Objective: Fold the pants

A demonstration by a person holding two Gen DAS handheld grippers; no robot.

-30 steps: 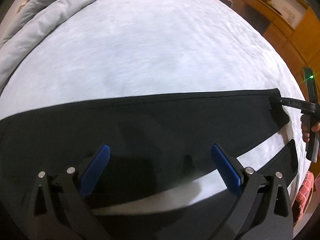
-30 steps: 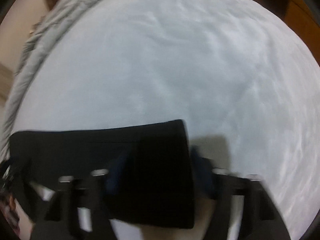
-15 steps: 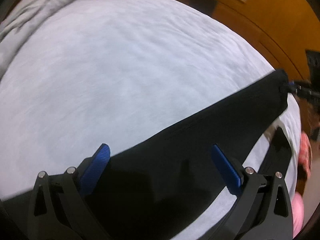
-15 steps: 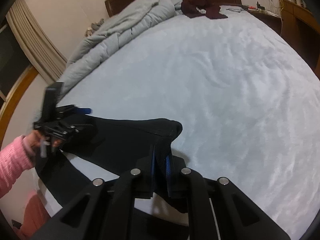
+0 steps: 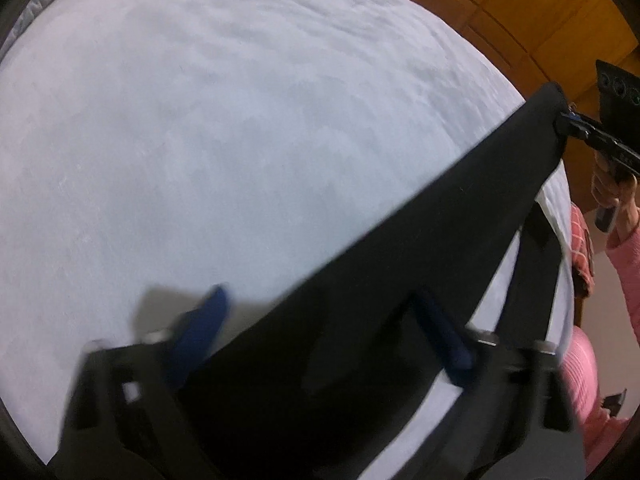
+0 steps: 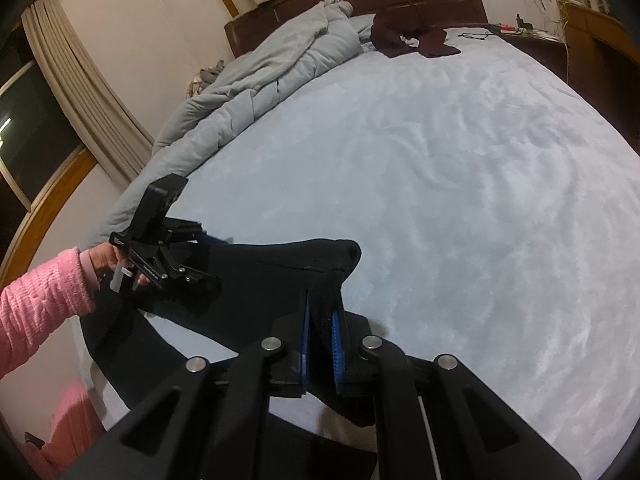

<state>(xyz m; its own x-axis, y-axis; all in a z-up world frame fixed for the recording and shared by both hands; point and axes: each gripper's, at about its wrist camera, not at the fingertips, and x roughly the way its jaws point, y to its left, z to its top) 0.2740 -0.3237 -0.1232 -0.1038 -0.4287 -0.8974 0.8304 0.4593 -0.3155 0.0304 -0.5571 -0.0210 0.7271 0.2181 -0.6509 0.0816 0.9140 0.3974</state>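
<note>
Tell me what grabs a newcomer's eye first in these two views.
The black pants stretch across the near edge of the pale blue bed, one end pinched in the right gripper. The left gripper hovers open over the other end, and a rumpled grey duvet lies along the bed's far-left side.

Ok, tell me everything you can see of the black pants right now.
The black pants look like plain, matte, soft cloth. The right gripper is shut on a bunched corner, lifting it off the pale blue bedspread. From there the fabric stretches as a taut band toward the left gripper, whose fingers stand apart over the cloth. A lower part drapes over the bed's edge.
</note>
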